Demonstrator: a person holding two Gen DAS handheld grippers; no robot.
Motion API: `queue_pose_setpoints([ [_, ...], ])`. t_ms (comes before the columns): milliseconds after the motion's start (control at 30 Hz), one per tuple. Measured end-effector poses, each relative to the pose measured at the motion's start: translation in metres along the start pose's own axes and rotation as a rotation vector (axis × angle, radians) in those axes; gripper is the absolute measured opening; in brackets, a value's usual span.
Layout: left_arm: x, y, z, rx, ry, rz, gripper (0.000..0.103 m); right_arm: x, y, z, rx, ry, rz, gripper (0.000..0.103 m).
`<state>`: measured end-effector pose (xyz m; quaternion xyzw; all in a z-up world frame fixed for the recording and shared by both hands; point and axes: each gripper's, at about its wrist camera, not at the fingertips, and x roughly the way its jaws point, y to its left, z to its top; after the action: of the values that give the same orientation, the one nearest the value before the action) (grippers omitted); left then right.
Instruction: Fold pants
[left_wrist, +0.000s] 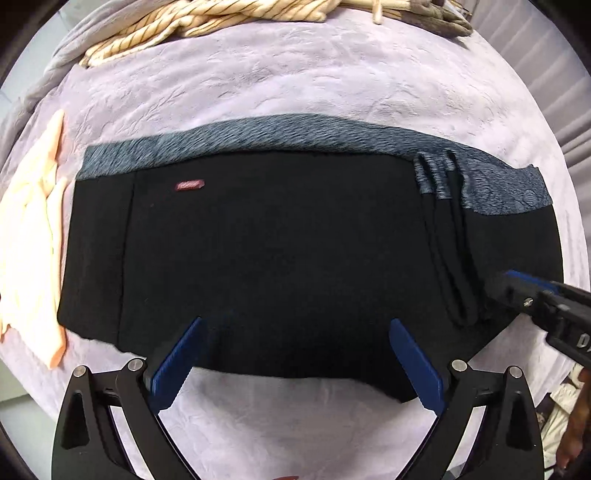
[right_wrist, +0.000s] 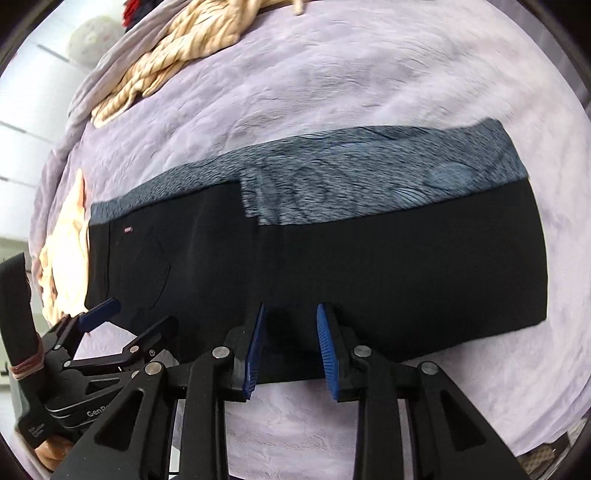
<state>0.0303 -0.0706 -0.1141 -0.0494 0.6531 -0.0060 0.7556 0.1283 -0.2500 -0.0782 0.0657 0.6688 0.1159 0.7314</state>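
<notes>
Where the left wrist view looks straight down, the pants (left_wrist: 273, 251) lie flat on a lilac plush blanket (left_wrist: 295, 81), folded into a long black band running left to right. A grey-blue patterned strip runs along the far edge. A small red tag (left_wrist: 189, 185) sits near the left end, and a bunch of narrow pleats stands toward the right end. The left gripper (left_wrist: 295, 354) has its blue pads (left_wrist: 173, 365) spread wide, with nothing between them; the tips overlap the near hem of the pants, and contact cannot be told. The right gripper (left_wrist: 532, 295) enters at the right edge over the black cloth; its jaw state cannot be told from here. This view alone shows the pleats, a peach garment (left_wrist: 29, 258) just off the left end, and a striped cream cloth (left_wrist: 177, 26) at the far edge of the blanket.

In the right wrist view, the same pants (right_wrist: 369, 258) stretch across the blanket (right_wrist: 369, 74), somewhat blurred. This view alone shows the square-cut right end and a larger patch of the grey-blue pattern lying over the black in the middle. The right gripper (right_wrist: 290, 347) has its blue pads (right_wrist: 327, 350) set narrowly apart, not closed, over the near hem; no cloth is seen pinched between them. The left gripper (right_wrist: 122, 317) appears at lower left with fingers apart, just beside the left end of the near hem. The peach garment (right_wrist: 70, 236) and the striped cloth (right_wrist: 177, 48) show at left and top.
</notes>
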Motion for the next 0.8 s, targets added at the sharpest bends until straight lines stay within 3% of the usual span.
queue_pose_setpoints([
  [133,0.004,0.031,-0.010,-0.046,0.026,0.011,0.100,0.023,0.013,-0.004,-0.023,0.072,-0.036,0.040],
  [267,0.004,0.070,-0.027,-0.095,0.045,0.041,0.100,0.025,0.026,-0.006,-0.081,0.075,-0.098,0.045],
  [533,0.012,0.124,-0.047,-0.205,0.074,0.037,0.100,0.031,0.040,-0.007,-0.115,0.091,-0.130,0.050],
  [700,0.017,0.147,-0.050,-0.244,0.080,-0.001,0.100,0.036,0.049,-0.008,-0.156,0.105,-0.166,0.054],
  [800,0.022,0.175,-0.056,-0.290,0.128,-0.095,0.100,0.039,0.054,-0.008,-0.167,0.112,-0.177,0.055],
])
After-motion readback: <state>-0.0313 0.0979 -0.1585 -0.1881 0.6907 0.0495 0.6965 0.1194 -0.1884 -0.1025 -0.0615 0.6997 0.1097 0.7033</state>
